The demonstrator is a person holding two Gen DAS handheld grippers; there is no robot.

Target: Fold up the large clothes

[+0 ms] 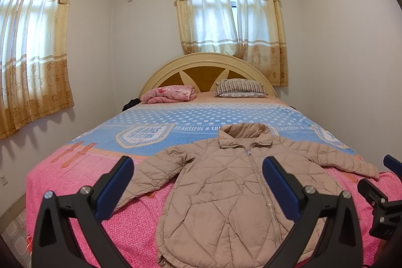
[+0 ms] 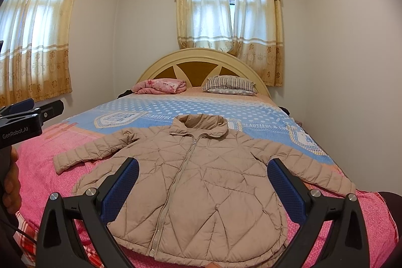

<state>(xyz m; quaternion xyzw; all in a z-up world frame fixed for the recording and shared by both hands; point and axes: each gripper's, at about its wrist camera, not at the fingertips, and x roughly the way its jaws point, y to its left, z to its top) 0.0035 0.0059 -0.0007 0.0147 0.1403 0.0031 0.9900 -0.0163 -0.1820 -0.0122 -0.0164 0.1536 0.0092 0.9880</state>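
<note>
Nearest you, both tools sit at the foot of the bed (image 1: pixel 62 180). Your left gripper (image 1: pixel 198 182) has its jaws spread wide and holds nothing; the blue pads (image 1: pixel 115 190) frame the coat without touching it. Your right gripper (image 2: pixel 203 182) is the same: jaws wide apart, nothing between them, held above the hem. In the right view your hand (image 2: pixel 10 182) grips the left tool's handle at the left edge.

Just beyond the tips lies the coat (image 2: pixel 201 180), a tan quilted puffer, face up on the pink end of the bedspread. It is zipped to the neck, its collar (image 2: pixel 201 123) pointing at the headboard and its hem nearest you. The left sleeve (image 2: pixel 93 152) is spread out to one side and the right sleeve (image 2: pixel 309 167) to the other, both lying flat on the cover.

So, as I read it, the laying-out is done and the folding has not begun: no sleeve is brought in, no side is turned over, the body is not doubled. All of that is left for you.

Farther up, a folded pink blanket (image 1: pixel 168 93) and a striped pillow (image 1: pixel 238 88) rest against the headboard (image 1: pixel 208 64), well apart from the coat. Curtains (image 1: pixel 226 11) hang behind
</note>
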